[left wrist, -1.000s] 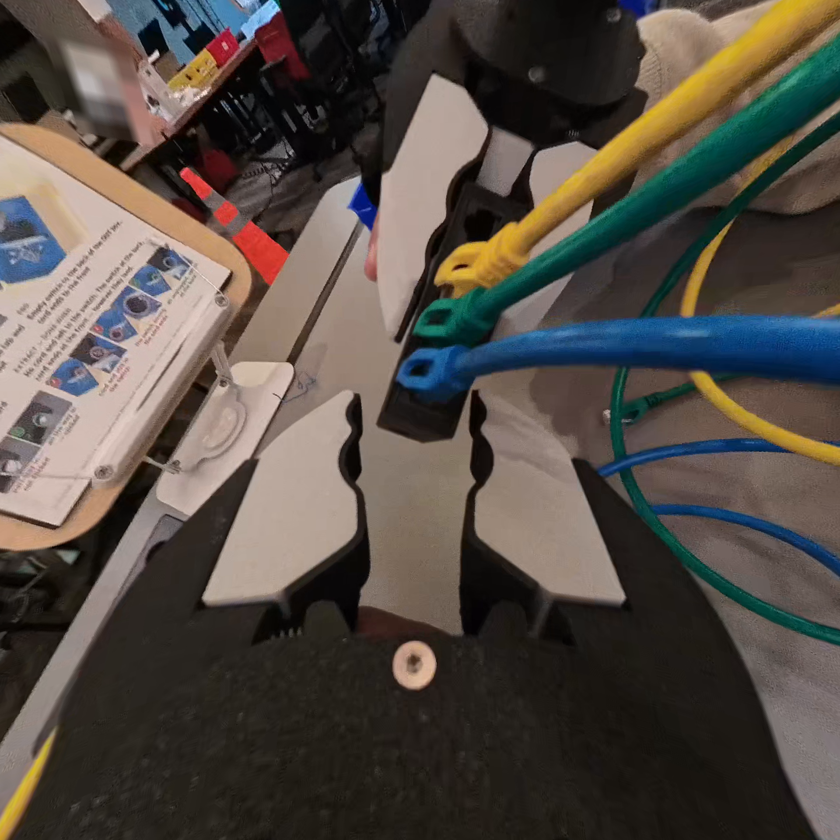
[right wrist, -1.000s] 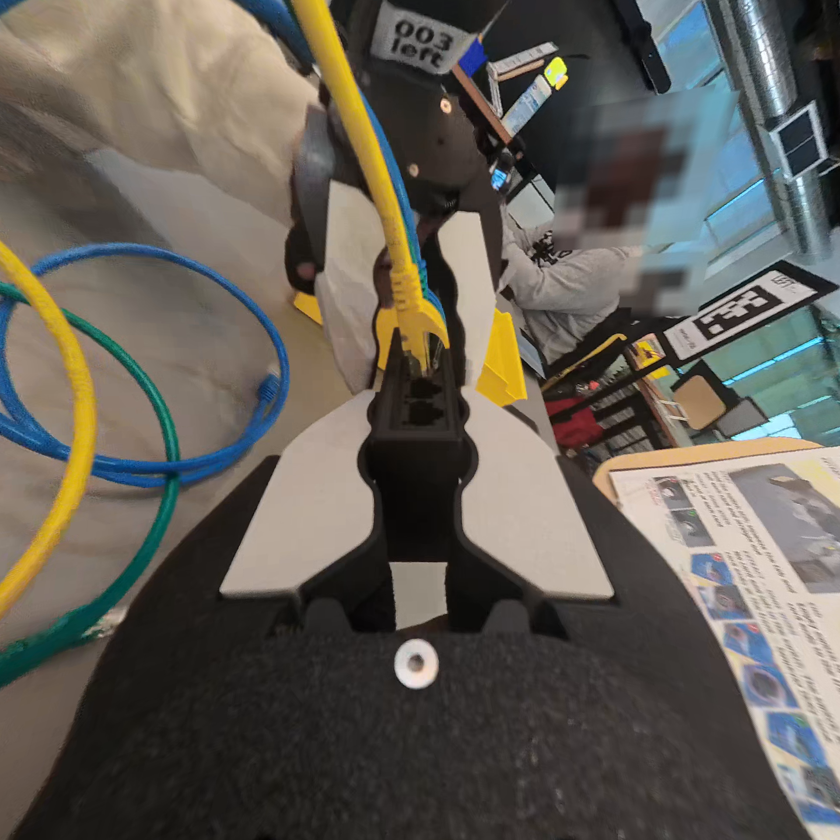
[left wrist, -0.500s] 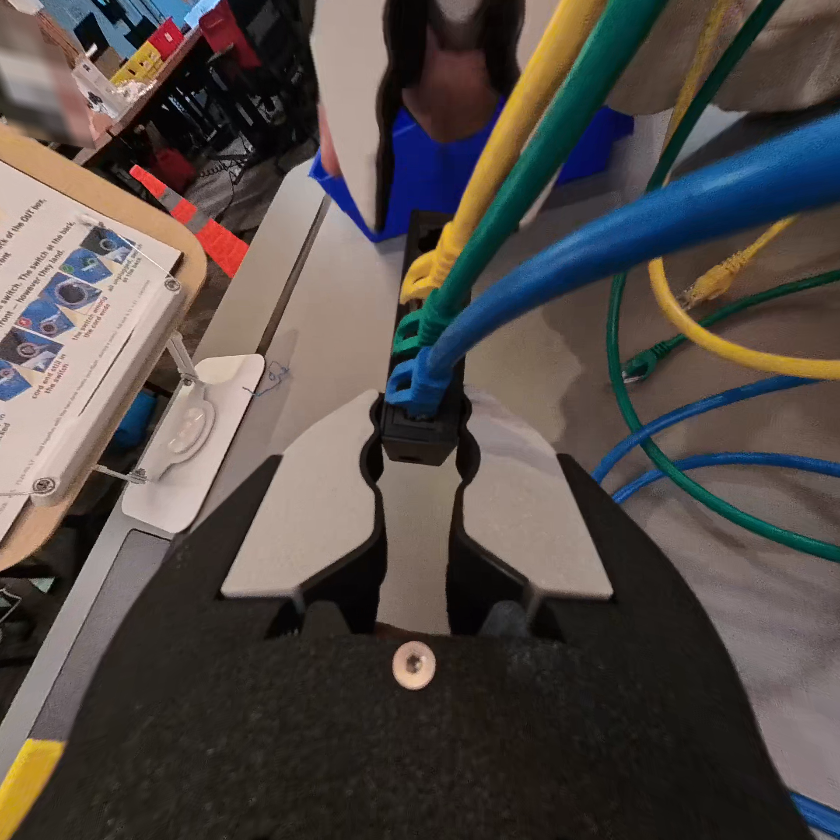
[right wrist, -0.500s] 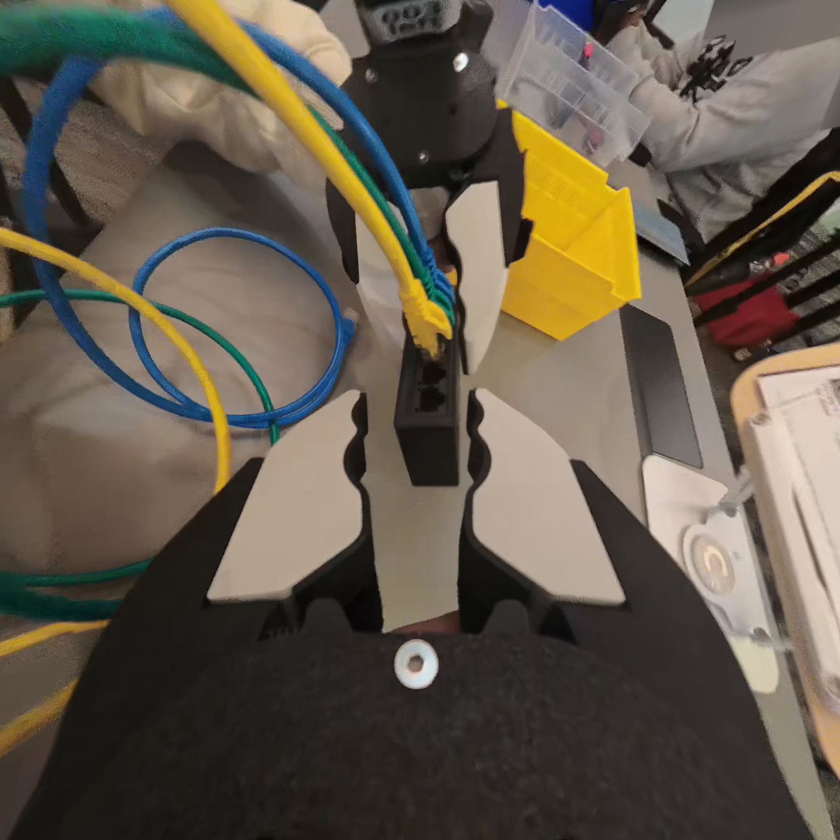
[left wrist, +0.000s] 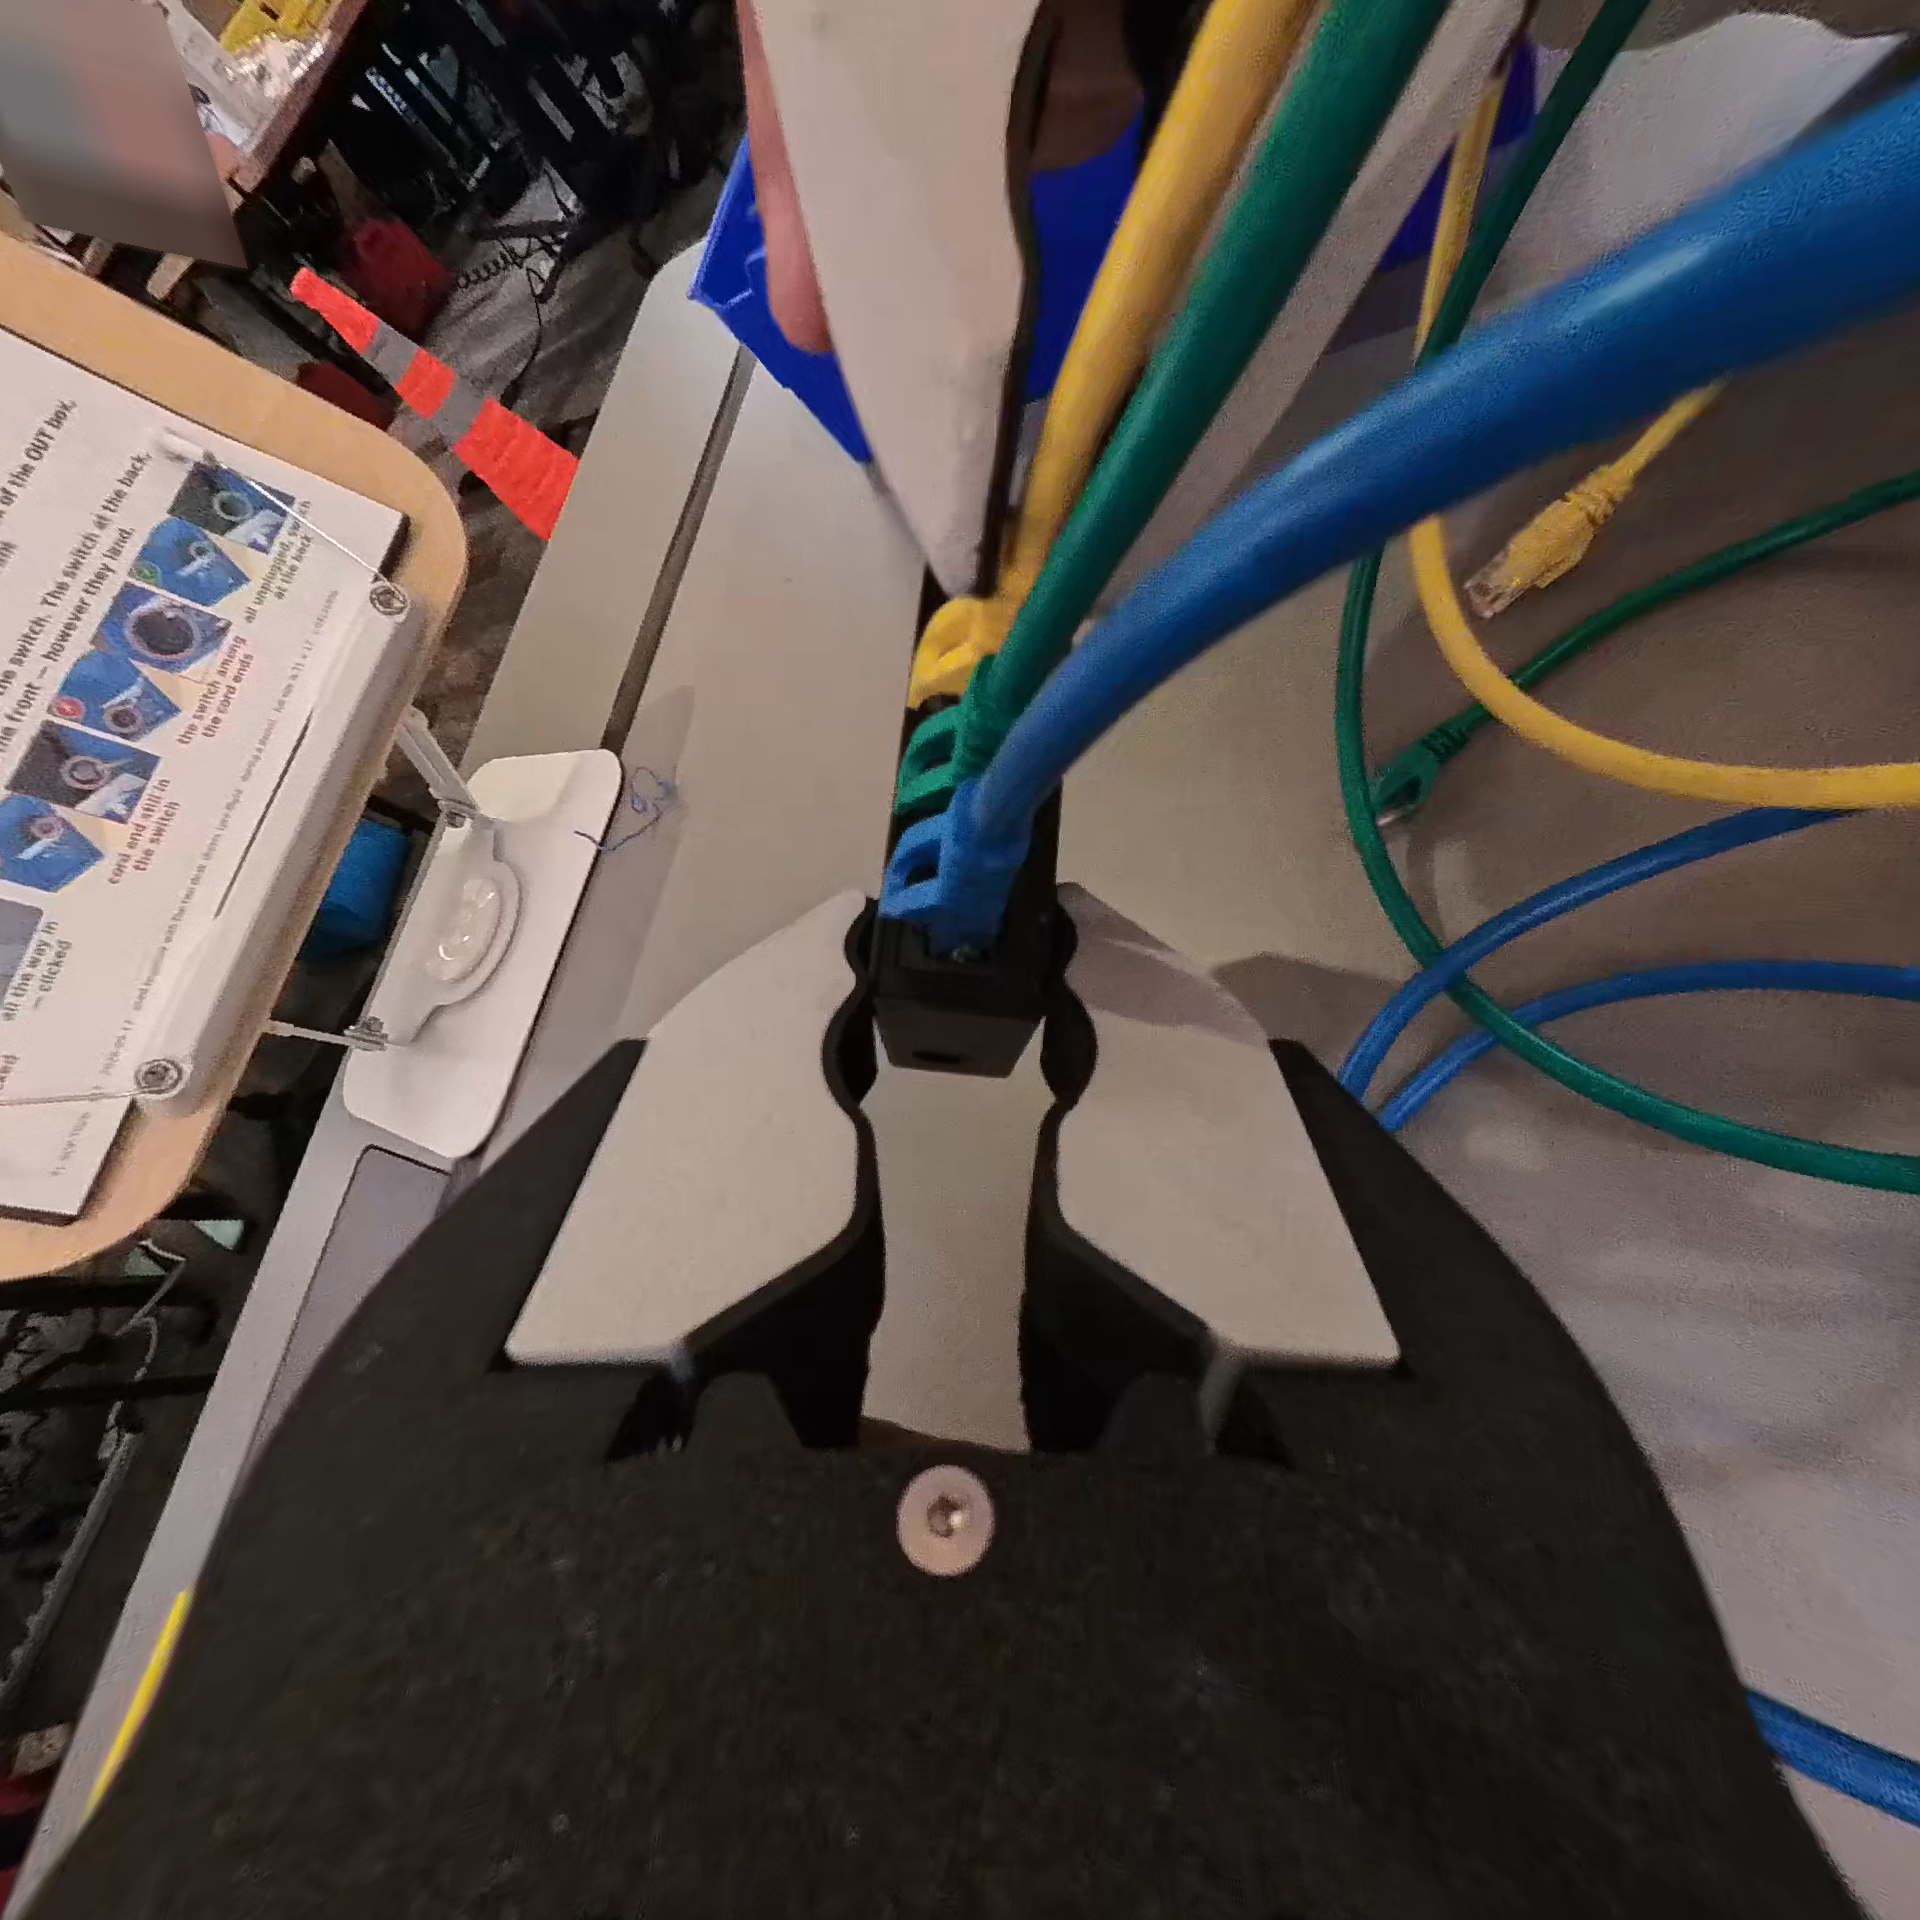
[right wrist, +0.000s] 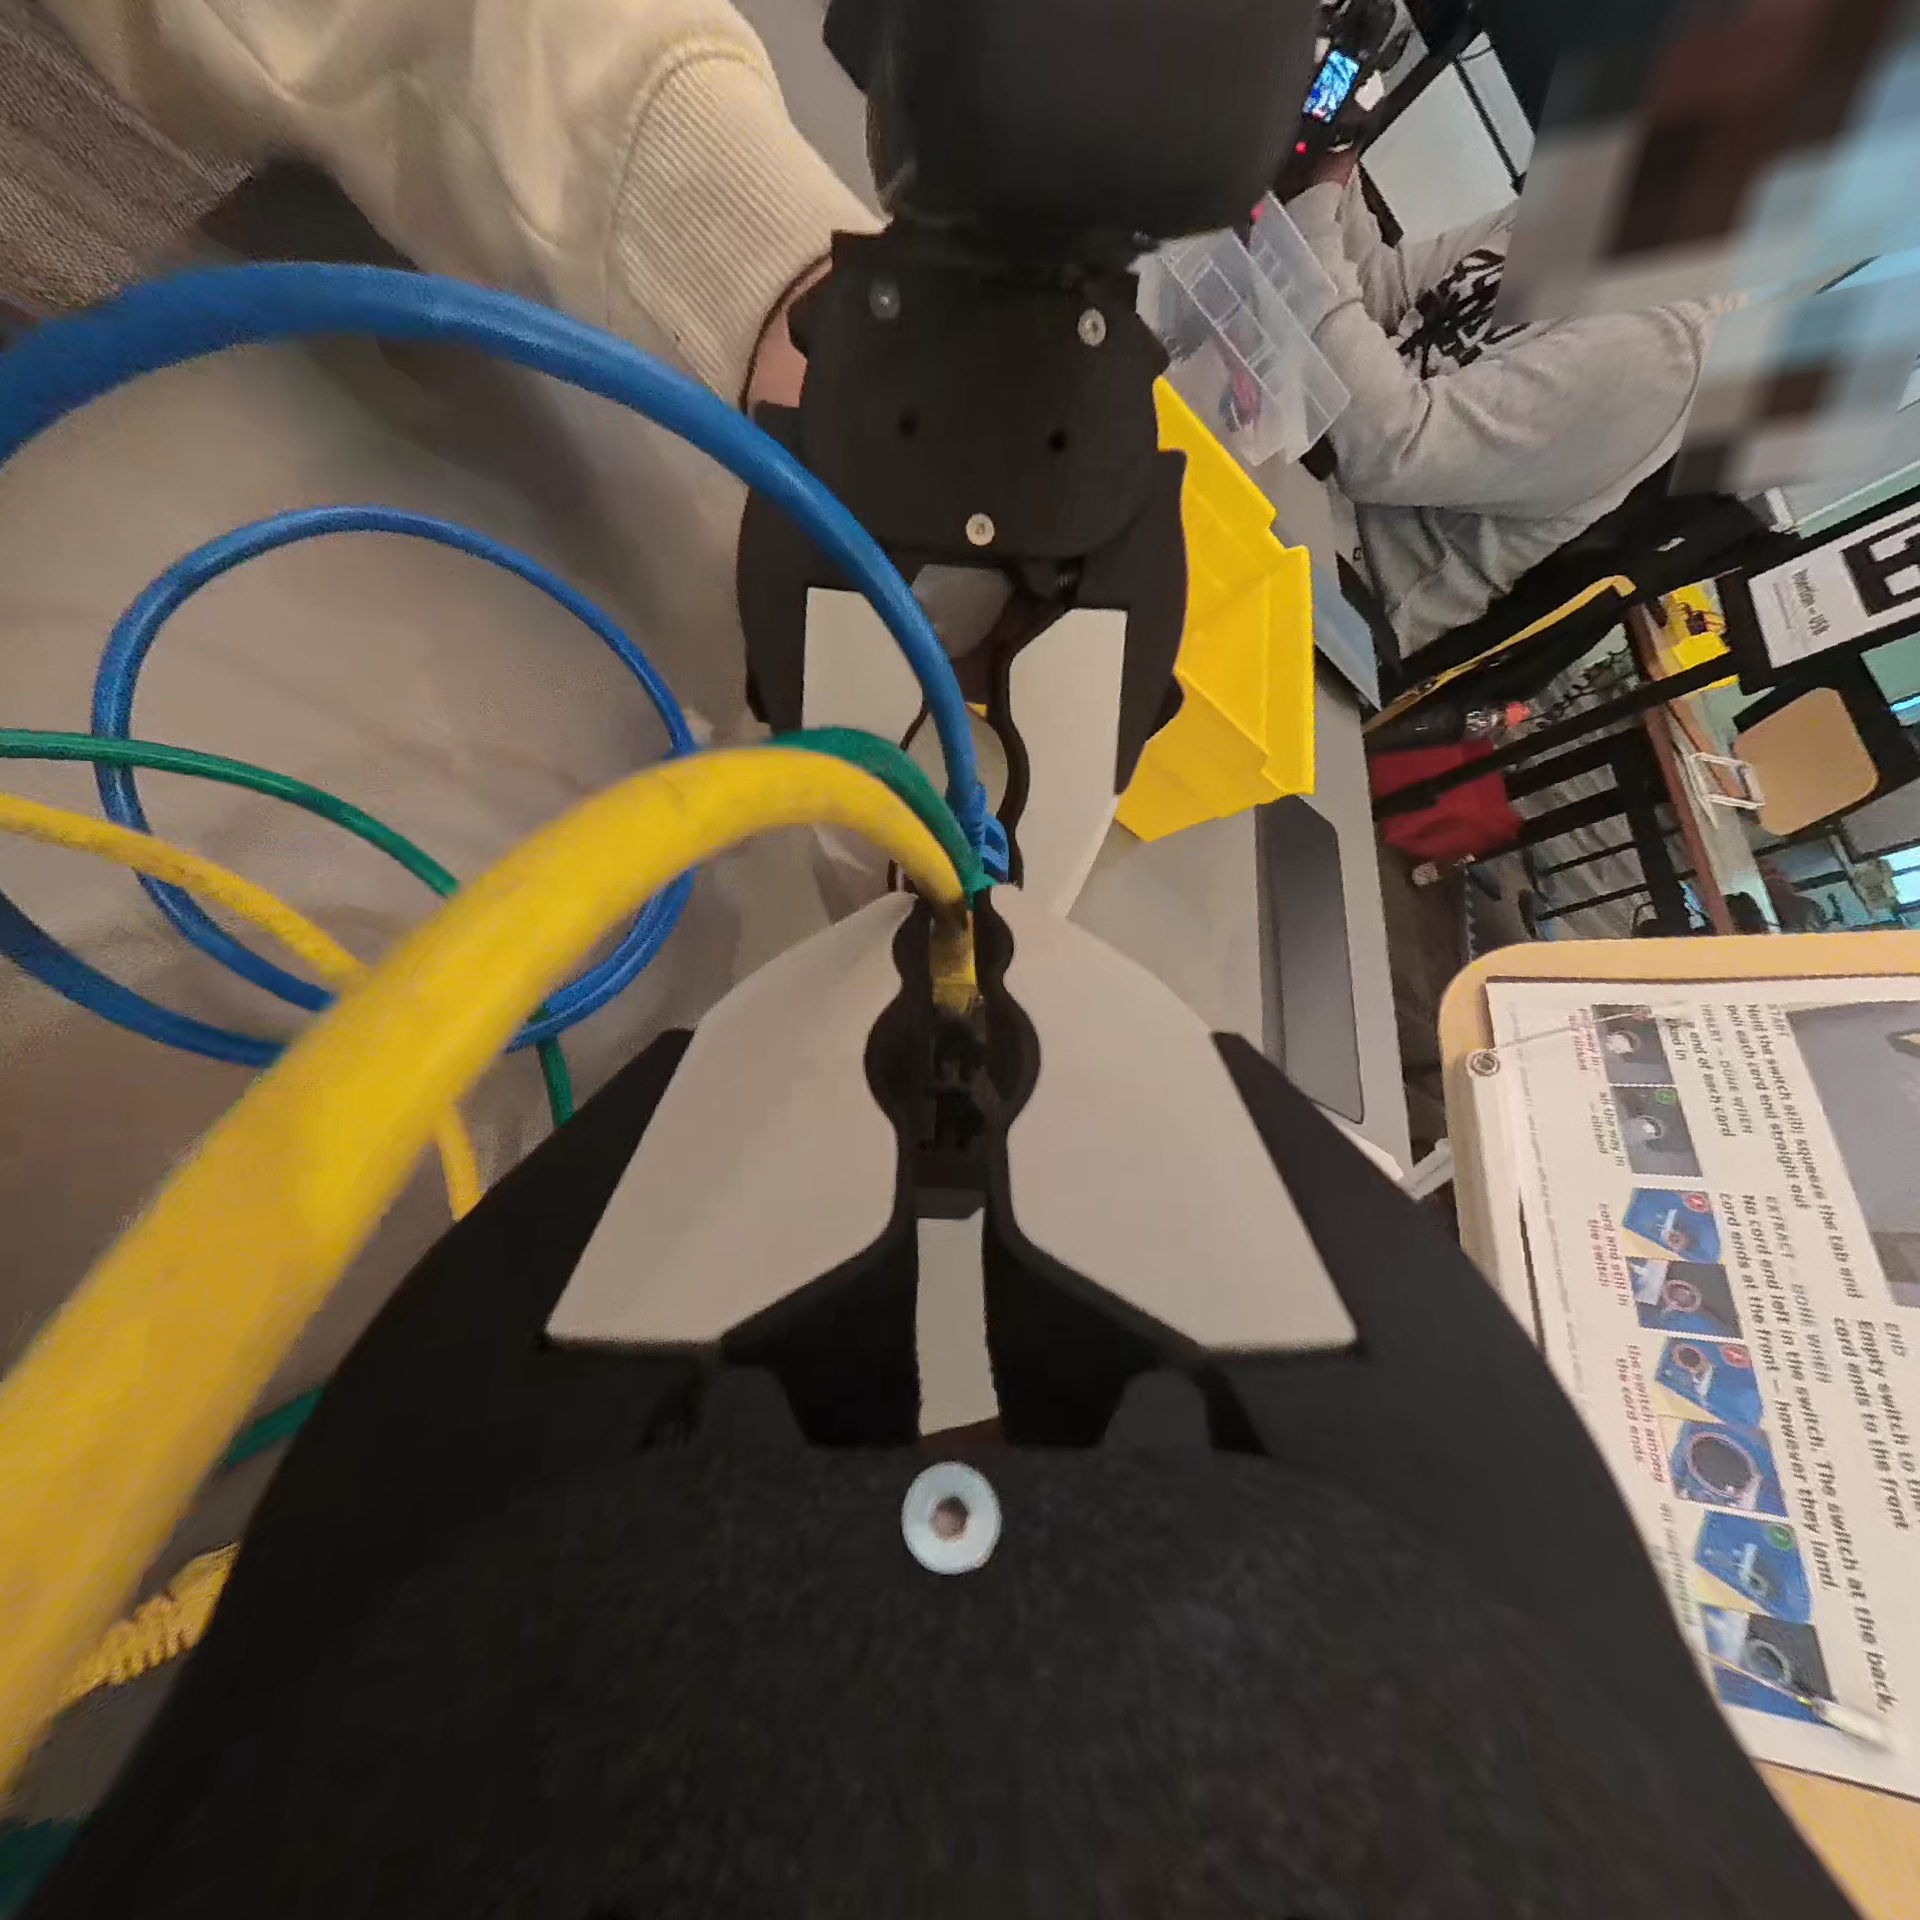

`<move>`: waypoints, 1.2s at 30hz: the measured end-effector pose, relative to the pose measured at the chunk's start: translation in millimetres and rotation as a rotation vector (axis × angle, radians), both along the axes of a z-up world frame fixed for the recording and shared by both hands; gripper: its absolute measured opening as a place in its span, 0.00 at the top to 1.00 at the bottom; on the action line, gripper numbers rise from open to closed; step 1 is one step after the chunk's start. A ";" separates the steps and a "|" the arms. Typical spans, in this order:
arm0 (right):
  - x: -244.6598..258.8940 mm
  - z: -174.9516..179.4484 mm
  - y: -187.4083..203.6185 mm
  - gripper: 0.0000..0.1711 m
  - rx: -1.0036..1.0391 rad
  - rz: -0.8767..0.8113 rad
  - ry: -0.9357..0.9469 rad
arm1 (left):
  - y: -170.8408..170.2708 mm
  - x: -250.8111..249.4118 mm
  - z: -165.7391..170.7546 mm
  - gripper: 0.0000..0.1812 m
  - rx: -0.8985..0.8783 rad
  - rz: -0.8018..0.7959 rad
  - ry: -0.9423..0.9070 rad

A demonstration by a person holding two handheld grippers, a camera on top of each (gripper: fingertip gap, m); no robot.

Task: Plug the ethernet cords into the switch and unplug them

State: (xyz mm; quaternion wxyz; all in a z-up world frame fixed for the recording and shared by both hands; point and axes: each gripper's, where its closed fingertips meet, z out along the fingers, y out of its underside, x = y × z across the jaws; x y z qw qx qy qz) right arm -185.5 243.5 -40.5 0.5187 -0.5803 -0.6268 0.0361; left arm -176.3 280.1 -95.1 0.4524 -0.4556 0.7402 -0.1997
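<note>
A black switch lies on the grey table, with a blue plug, a green plug and a yellow plug in its ports. My left gripper is shut on the switch's near end. My right gripper is shut on the yellow plug from the opposite end. One of its fingers shows in the left wrist view. The left gripper faces me in the right wrist view. The switch is mostly hidden there.
Loose cord loops lie on the table, with a free yellow end and a free green end. A printed sheet on a wooden board overhangs the table edge. A yellow bin and a blue bin stand behind.
My left gripper closed on the switch's end. My right gripper let go of the switch, opened, then moved forward and closed on the yellow plug.
</note>
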 end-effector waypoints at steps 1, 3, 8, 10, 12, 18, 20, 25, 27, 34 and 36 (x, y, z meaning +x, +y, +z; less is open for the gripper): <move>-0.2 -0.5 0.4 0.95 0.000 -0.008 -0.009 | 0.0 0.3 1.7 0.85 0.030 0.001 -0.013; -1.2 -2.4 0.5 0.95 0.020 -0.014 -0.038 | 2.9 1.0 4.8 0.85 0.122 0.015 -0.042; -0.3 0.9 0.4 0.95 0.060 -0.001 -0.031 | 6.0 1.5 15.3 0.85 0.229 0.045 -0.114; 0.5 2.3 -2.4 0.95 0.053 0.030 -0.003 | 3.2 2.1 18.8 0.86 0.247 0.040 -0.130; 4.0 3.5 -3.0 0.95 0.045 0.057 0.028 | 0.7 1.8 21.7 0.86 0.238 0.030 -0.149; 24.0 2.2 9.7 0.96 0.008 0.058 0.142 | -4.8 -1.9 38.1 0.86 0.194 0.007 -0.197; 22.8 4.4 10.2 0.96 0.018 0.049 0.120 | -3.5 -2.4 38.3 0.86 0.205 0.012 -0.200; 28.4 10.5 12.0 0.94 -0.015 -0.003 0.128 | 4.3 -4.5 46.5 0.85 0.524 0.090 -0.193; 44.8 10.4 16.7 0.93 -0.081 -0.087 0.099 | 6.3 -7.2 52.3 0.86 0.683 0.127 -0.193; 61.5 49.1 18.5 0.92 -0.174 -0.158 0.324 | 20.2 -10.5 47.9 0.85 0.778 0.237 -0.175; 55.6 52.8 18.0 0.93 -0.238 -0.189 0.370 | 25.6 -11.6 48.5 0.85 0.799 0.286 -0.174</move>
